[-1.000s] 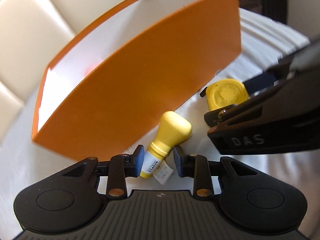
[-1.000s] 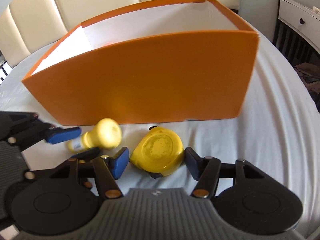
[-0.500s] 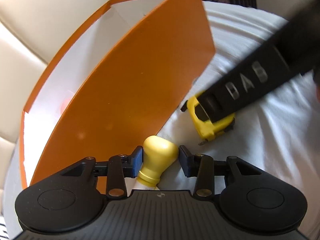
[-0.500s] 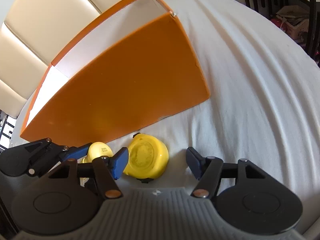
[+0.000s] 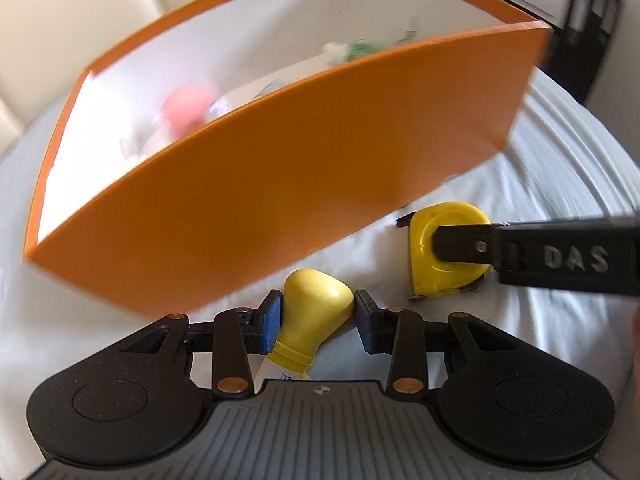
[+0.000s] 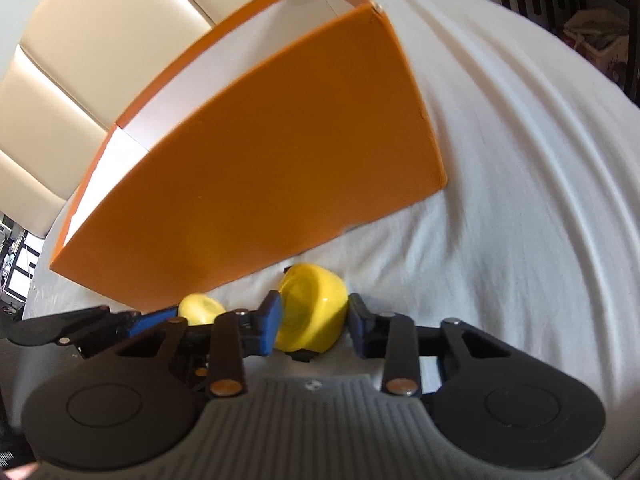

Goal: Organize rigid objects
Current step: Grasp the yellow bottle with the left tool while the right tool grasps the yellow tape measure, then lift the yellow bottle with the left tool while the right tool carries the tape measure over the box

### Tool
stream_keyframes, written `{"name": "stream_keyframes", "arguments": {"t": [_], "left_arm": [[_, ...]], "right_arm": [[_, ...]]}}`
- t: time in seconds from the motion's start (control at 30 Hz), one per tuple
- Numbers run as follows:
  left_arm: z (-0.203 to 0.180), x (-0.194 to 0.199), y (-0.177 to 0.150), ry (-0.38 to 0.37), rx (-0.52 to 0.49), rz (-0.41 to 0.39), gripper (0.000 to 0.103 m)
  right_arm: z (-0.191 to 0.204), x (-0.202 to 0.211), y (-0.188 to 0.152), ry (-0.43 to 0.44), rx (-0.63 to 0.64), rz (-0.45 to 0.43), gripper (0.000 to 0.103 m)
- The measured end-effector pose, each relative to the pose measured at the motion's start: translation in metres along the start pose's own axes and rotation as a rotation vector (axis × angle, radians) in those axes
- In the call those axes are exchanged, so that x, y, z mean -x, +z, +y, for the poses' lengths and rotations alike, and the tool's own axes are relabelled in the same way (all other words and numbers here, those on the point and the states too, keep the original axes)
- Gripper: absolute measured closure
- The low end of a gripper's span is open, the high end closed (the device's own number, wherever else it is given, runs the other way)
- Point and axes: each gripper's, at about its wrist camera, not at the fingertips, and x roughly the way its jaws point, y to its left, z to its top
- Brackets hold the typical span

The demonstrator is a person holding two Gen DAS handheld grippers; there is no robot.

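My left gripper (image 5: 316, 314) is shut on the yellow cap of a small bottle (image 5: 314, 308), just in front of the orange box (image 5: 280, 184). My right gripper (image 6: 314, 318) is shut on a yellow tape measure (image 6: 314, 312); in the left wrist view the tape measure (image 5: 448, 256) sits to the right with a black finger over it. The bottle's cap (image 6: 200, 308) and the left gripper's fingers (image 6: 152, 320) show at the left of the right wrist view. Both objects are close to the white cloth.
The orange box (image 6: 260, 168) has white inner walls and holds several blurred items, one red (image 5: 184, 108) and one green (image 5: 360, 50). A white cloth (image 6: 520, 200) covers the table. Cream cushions (image 6: 80, 60) lie behind; dark furniture (image 5: 592, 8) stands far right.
Both grippers have closed on their objects: the left on the bottle's cap, the right on the tape measure. The left view now looks higher, showing inside the box.
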Motion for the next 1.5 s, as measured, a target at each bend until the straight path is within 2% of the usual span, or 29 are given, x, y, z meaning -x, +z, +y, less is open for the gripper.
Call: {"name": "stream_keyframes", "arguments": {"t": [0.1,0.3,0.33,0.4,0.63,0.73,0.83,1.0,1.13,1.23,1.4,1.5], "left_arm": [[0.011,0.000,-0.002,-0.017,0.067,0.013,0.059],[0.031,0.010,-0.012,-0.031,0.145,-0.015,0.061],[0.032,0.009,-0.033,-0.033,0.170,-0.020,0.061],[0.041,0.005,-0.038,-0.050,0.218,-0.030,0.061],[0.038,0.023,-0.040,-0.063,0.319,-0.124,0.061],[0.040,0.042,-0.040,-0.068,0.335,-0.168,0.061],[0.045,0.043,-0.028,-0.070,0.346,-0.217,0.061],[0.057,0.068,-0.015,-0.098,0.361,-0.296,0.061],[0.074,0.082,-0.002,-0.135,0.374,-0.340,0.061],[0.090,0.075,0.020,-0.161,0.391,-0.359,0.061],[0.105,0.070,0.051,-0.135,0.362,-0.388,0.061],[0.111,0.058,0.070,-0.145,0.365,-0.381,0.061]], "right_arm": [[0.004,-0.002,-0.003,0.003,0.027,0.003,0.072],[-0.003,-0.001,0.001,0.017,0.009,0.007,0.072],[-0.007,0.001,0.002,0.014,0.018,0.005,0.072],[-0.001,0.004,-0.001,0.006,0.053,-0.008,0.073],[0.008,0.031,-0.007,0.003,0.154,-0.091,0.083],[0.006,0.042,-0.008,-0.003,0.159,-0.105,0.084],[0.013,0.060,-0.007,0.003,0.197,-0.150,0.084],[0.029,0.095,-0.001,0.044,0.279,-0.229,0.084],[0.038,0.110,0.014,0.085,0.315,-0.234,0.084],[0.037,0.122,0.030,0.115,0.326,-0.242,0.084],[0.048,0.123,0.064,0.091,0.368,-0.267,0.084],[0.053,0.106,0.089,0.088,0.387,-0.237,0.084]]}}
